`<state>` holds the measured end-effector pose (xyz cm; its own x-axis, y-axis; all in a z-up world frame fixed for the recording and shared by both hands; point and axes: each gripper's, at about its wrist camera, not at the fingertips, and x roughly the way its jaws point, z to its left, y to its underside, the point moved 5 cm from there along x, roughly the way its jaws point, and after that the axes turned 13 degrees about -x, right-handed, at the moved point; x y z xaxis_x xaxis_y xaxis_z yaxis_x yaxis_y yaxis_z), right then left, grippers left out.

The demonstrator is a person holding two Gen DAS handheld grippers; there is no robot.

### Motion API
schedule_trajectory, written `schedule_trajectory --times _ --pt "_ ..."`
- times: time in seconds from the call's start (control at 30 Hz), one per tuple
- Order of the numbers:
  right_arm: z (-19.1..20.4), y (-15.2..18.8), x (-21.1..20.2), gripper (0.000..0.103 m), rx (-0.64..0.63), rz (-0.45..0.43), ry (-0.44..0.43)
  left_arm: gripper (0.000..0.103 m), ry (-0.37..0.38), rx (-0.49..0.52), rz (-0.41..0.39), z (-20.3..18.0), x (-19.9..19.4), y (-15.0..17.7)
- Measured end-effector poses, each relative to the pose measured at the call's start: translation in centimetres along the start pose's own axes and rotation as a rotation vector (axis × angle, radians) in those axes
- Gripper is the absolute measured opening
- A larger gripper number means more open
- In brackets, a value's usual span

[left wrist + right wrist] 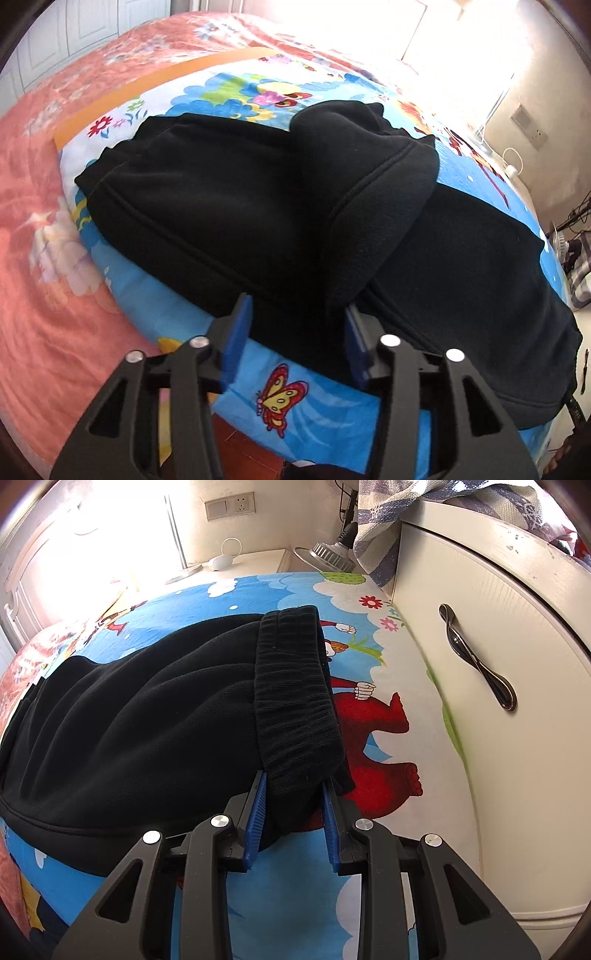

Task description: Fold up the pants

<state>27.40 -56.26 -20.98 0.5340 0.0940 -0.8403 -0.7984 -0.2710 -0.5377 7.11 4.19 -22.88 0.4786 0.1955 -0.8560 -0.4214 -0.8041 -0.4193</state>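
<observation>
Black fleece pants (221, 203) lie on a bright cartoon sheet (284, 391). One leg end with a stitched hem (369, 184) is draped back over the rest. My left gripper (297, 304) stands open at the near edge of the pants; the cloth runs past its blue pads (240, 332) without being pinched. In the right wrist view the same pants (129, 720) spread to the left, and the ribbed waistband (291, 686) runs down into my right gripper (294, 780), which is shut on its near corner.
A pink flowered bedspread (55, 258) surrounds the cartoon sheet (295, 886). A white cabinet (498, 664) with a metal handle (476, 657) stands tight against the bed's right side. Beyond are a nightstand (251, 559) and a fan (328, 554).
</observation>
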Motion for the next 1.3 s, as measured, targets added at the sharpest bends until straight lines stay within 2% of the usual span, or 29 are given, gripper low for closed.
schedule_trajectory --times 0.1,0.2,0.3,0.4,0.47,0.57,0.67,0.87,0.9,0.93,0.97,1.03,1.07,1.1,1.13,1.2,1.3 --pt "0.0 0.1 -0.1 0.025 0.004 -0.002 0.001 0.061 0.038 -0.028 0.025 1.0 0.1 -0.2" --pt "0.0 0.1 0.0 0.026 0.009 -0.006 0.003 0.061 0.022 0.006 0.006 0.4 -0.2 -0.3" --pt "0.0 0.1 0.0 0.026 0.004 -0.004 0.005 0.063 -0.089 0.111 -0.023 -0.7 0.0 -0.2" --pt "-0.2 0.2 0.0 0.026 0.006 -0.005 -0.004 0.068 -0.214 0.16 -0.051 -1.3 -0.1 0.4" --pt "-0.2 0.1 0.0 0.026 0.008 -0.007 -0.005 0.068 -0.304 0.273 -0.128 -3.7 -1.3 0.7" --pt "0.0 0.1 0.0 0.026 0.003 -0.008 0.004 0.067 -0.326 0.423 -0.256 -8.6 -2.4 0.3" --pt "0.0 0.0 0.0 0.026 -0.004 -0.007 0.005 0.068 -0.359 0.595 -0.31 -13.7 0.2 -0.9" --pt "-0.2 0.1 0.1 0.027 0.012 -0.007 -0.013 0.067 -0.458 0.786 -0.276 -21.1 7.4 -4.2" --pt "-0.1 0.0 0.1 0.027 0.01 -0.005 -0.01 0.065 -0.502 0.796 -0.255 -21.6 8.8 -5.0" --pt "-0.1 0.0 0.1 0.027 0.008 -0.003 -0.009 0.055 -0.543 0.792 -0.237 -21.6 10.0 -5.9" --pt "-0.1 0.0 0.1 0.027 0.007 -0.001 -0.009 0.048 -0.549 0.765 -0.196 -21.4 10.9 -6.7" --pt "-0.1 0.0 0.1 0.027 0.004 -0.001 -0.013 0.018 -0.501 0.729 -0.113 -21.0 11.5 -7.6" --pt "-0.1 0.0 0.1 0.027 0.003 0.0 -0.014 0.012 -0.48 0.719 -0.111 -20.8 11.0 -8.1" --pt "-0.1 0.0 0.1 0.027 0.002 0.0 -0.013 0.009 -0.438 0.677 -0.126 -20.5 9.7 -8.8" --pt "-0.2 -0.1 0.1 0.027 0.003 0.001 -0.01 0.009 -0.367 0.604 -0.146 -19.8 7.6 -9.8" --pt "0.3 -0.6 -1.1 0.027 -0.028 -0.02 0.029 0.008 -0.22 0.421 -0.194 -16.9 2.5 -12.0" --pt "2.4 -2.4 -5.1 0.033 -0.126 -0.168 0.067 0.008 -0.057 0.174 -0.238 -9.8 -3.3 -14.1"
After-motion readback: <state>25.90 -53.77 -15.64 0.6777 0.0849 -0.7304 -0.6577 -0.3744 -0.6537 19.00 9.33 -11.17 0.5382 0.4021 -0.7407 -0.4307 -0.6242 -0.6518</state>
